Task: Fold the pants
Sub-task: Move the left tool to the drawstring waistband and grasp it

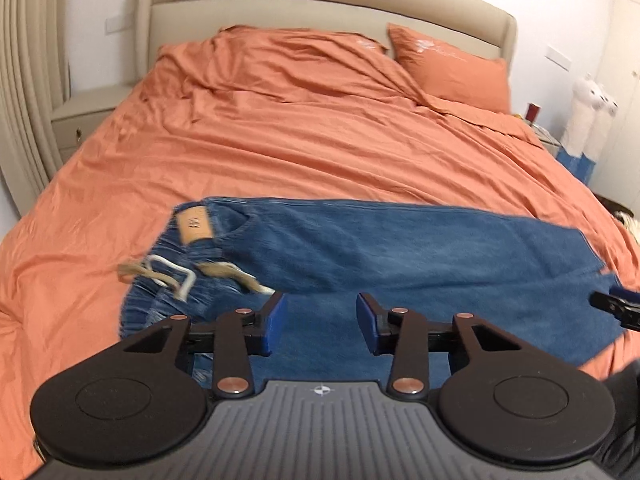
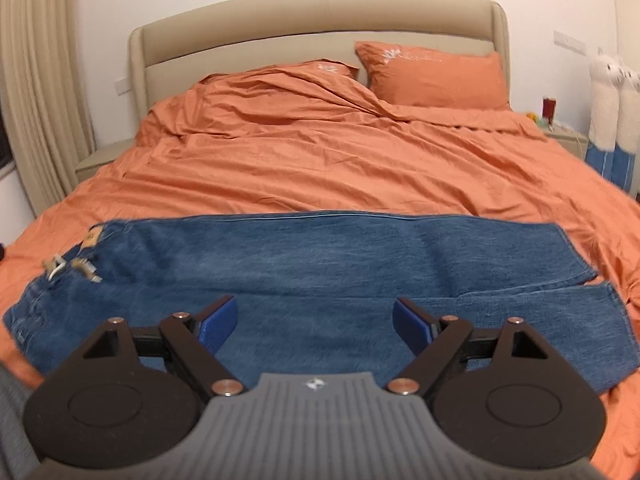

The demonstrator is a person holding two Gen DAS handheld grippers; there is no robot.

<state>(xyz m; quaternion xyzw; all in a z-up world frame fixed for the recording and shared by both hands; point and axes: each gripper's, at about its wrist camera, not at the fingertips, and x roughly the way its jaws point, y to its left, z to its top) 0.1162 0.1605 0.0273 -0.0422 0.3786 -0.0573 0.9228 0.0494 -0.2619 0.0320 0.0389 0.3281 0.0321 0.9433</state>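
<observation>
Orange-covered bed (image 2: 320, 168), blue jeans (image 2: 320, 264) laid flat across its near end, waistband left, hems right, right gripper (image 2: 314, 322) above mid-leg, jaws wide and empty, left gripper (image 1: 322, 324) half-open near waistband, gripping nothing

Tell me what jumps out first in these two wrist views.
The blue jeans lie stretched sideways across the near part of the orange bedspread, waistband and drawstring at the left, leg hems at the right. Both grippers hang over the denim with jaws apart and nothing between them: the left gripper near the waist end, the right gripper over the legs. An orange pillow leans on the beige headboard behind.
</observation>
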